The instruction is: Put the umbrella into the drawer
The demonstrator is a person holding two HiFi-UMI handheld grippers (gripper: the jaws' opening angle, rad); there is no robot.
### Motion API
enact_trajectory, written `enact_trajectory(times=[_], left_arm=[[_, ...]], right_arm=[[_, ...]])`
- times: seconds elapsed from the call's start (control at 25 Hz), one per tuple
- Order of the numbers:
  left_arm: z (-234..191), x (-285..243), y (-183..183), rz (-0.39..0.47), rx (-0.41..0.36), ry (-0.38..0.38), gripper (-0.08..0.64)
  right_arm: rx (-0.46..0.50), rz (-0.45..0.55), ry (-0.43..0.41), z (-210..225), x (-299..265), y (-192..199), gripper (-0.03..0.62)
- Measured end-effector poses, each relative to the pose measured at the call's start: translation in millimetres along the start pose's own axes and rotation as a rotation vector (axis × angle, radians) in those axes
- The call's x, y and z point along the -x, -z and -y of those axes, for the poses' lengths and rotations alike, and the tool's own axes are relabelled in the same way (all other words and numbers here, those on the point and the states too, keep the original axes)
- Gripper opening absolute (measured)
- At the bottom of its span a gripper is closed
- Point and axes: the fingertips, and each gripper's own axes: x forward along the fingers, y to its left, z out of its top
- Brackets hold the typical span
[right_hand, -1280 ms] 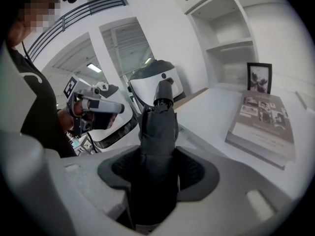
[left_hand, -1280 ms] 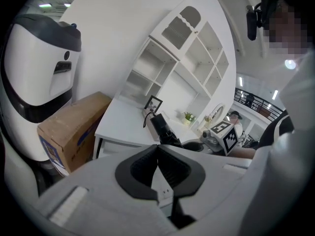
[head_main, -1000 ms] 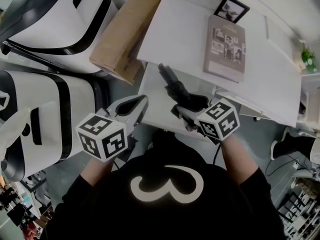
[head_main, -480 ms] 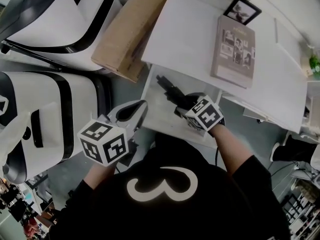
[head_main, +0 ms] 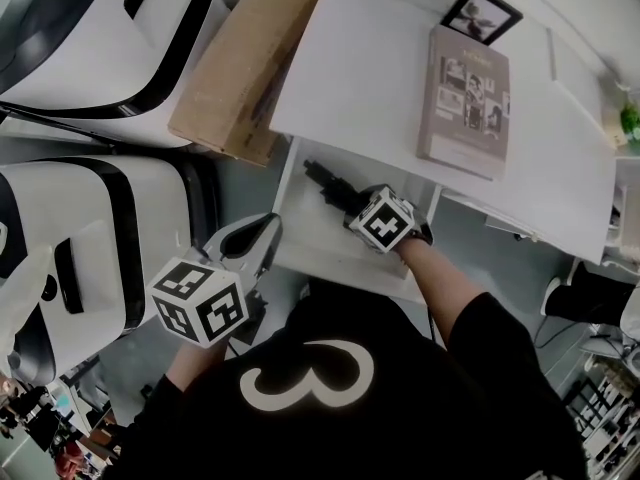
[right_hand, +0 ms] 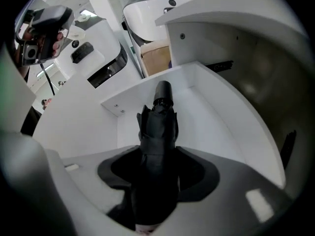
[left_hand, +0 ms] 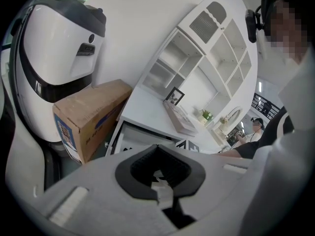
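Head view: the right gripper (head_main: 352, 208), arm extended at centre, holds the folded black umbrella (head_main: 325, 181) angled down into the open white drawer (head_main: 300, 243); the left gripper (head_main: 250, 253) hovers lower left. Left gripper view: jaws pressed together, empty. Right gripper view alone shows jaws pinching the umbrella.

White desk (head_main: 370, 78) across the top of the head view, and a cardboard box (head_main: 240, 63) sits just beside its left edge, grey floor (head_main: 510, 258) below. Behind the desk, a tall white shelf unit (left_hand: 206, 58) stands against a plain white wall (left_hand: 133, 23), with possibly a small potted plant (left_hand: 204, 115) near it.
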Motion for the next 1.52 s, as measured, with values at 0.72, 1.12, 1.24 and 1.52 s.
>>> enact_trajectory(times=[0.72,1.12,1.24,1.52], left_arm=[[-23,-10,12,-0.042,0.033,-0.03,0.009],[-26,-9,7,-0.037,0.025,-0.016,0.009],[-30,-6,5,-0.03,0.023,-0.021,0.009],[-13,8,-7,0.004,-0.028,0.019,0.009]], right_arm=[[0.006,-0.005,0.087,22,-44,1,0.236],[-0.016,0.036,0.111,20,-41,1,0.35],[-0.045,0.072,0.103,18,-30,-3,0.35],[-0.111,0.283,0.095,4,58,-36,0.35]])
